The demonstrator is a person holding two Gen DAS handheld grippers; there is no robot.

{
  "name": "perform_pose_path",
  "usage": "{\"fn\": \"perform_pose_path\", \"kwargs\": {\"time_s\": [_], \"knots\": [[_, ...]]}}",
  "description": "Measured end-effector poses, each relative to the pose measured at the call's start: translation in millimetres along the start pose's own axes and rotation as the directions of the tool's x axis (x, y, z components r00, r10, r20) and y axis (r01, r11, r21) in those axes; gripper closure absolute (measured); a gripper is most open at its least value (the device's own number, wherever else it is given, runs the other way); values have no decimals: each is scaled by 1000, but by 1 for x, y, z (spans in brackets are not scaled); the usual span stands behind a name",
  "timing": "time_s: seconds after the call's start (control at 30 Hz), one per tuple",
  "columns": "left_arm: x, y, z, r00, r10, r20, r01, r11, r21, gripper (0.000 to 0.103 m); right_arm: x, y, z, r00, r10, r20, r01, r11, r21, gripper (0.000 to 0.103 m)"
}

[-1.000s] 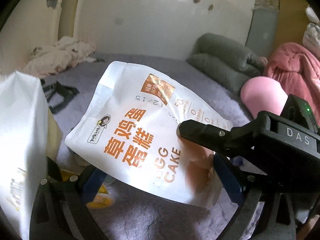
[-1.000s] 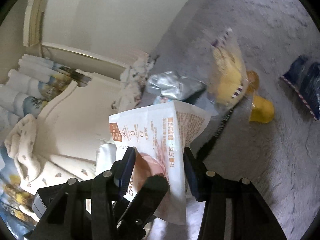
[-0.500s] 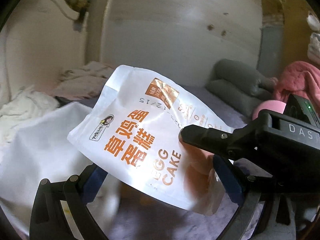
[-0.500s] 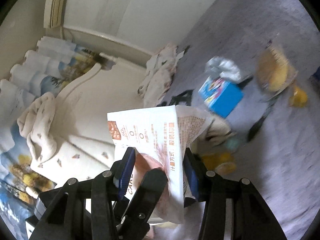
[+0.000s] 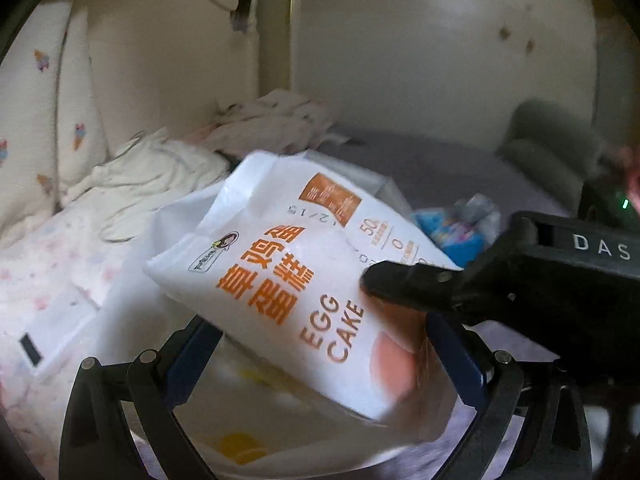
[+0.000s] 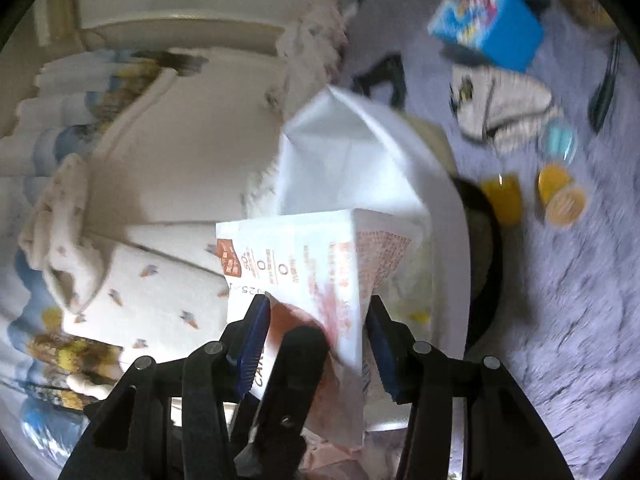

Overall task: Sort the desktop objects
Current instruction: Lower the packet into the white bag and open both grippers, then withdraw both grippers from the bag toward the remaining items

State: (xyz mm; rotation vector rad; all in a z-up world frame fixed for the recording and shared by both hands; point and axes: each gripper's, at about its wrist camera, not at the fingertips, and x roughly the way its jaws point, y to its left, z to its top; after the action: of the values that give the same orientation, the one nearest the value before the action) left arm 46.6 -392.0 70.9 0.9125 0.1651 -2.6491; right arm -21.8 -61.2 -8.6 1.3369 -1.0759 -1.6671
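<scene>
- Egg cake bag point(image 5: 304, 292): white pouch with orange print, "EGG CAKE" legible. It is off the surface, held in the air between the two tools.
- Right gripper point(image 6: 316, 332): blue-padded fingers point(image 6: 252, 340) stand on either side of the bag's lower end. The jaws are fairly narrow and the pouch sits between them; it looks gripped, though exact pad contact is partly hidden by the other tool's finger.
- In the left wrist view the right gripper comes in from the right as a black body marked "DAS", its finger tip lying across the bag's printed face near the lower right corner.
- Left gripper point(image 5: 320, 344): fingers spread wide, the bag lies over the gap between them. The left pad is tucked under the bag's lower edge; pad contact is not clearly visible, so I cannot tell if it clamps anything.
- White plastic bag point(image 6: 360, 152) stands open just behind and below the egg cake bag; its mouth faces up.
- On the purple fuzzy cover point(image 6: 560, 320): blue box point(image 6: 492, 28), yellow cups point(image 6: 560, 196), a pale cloth pouch point(image 6: 504, 108), all well apart from the held bag.
- Background: pillow with ice-cream print point(image 5: 44, 120), cream headboard, crumpled white cloth.
- Both views show motion blur.
</scene>
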Motion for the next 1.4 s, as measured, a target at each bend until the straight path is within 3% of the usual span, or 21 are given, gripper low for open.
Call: {"fn": "perform_pose_path", "kwargs": {"time_s": [0.13, 0.23, 0.3, 0.4, 0.87, 1.13, 1.4], "knots": [[15, 21, -4, 997, 24, -69, -25, 999, -20, 4, 28, -4, -6, 995, -84, -55, 85, 996, 12, 56], [22, 33, -2, 995, 38, -90, -42, 998, -42, 6, 37, 7, -10, 982, -183, -44, 181, 982, -47, 56], [31, 36, -2, 989, 78, -126, -80, 997, -12, 6, 42, 14, -12, 976, -217, -29, 214, 974, -71, 56], [34, 31, -6, 981, 79, -179, -84, 996, -19, 7, 48, 21, -14, 965, -262, -26, 259, 961, -101, 61], [31, 27, -15, 979, 99, -178, -95, 995, 27, 7, 37, 9, -16, 953, -299, -56, 291, 950, -111, 63], [13, 33, -12, 990, 63, -128, -66, 998, -16, 6, 35, 21, -20, 969, -231, -86, 216, 965, -149, 61], [5, 27, 1, 997, 16, -77, -21, 998, -60, 7, 21, 38, -23, 965, -258, -40, 242, 941, -237, 61]]}}
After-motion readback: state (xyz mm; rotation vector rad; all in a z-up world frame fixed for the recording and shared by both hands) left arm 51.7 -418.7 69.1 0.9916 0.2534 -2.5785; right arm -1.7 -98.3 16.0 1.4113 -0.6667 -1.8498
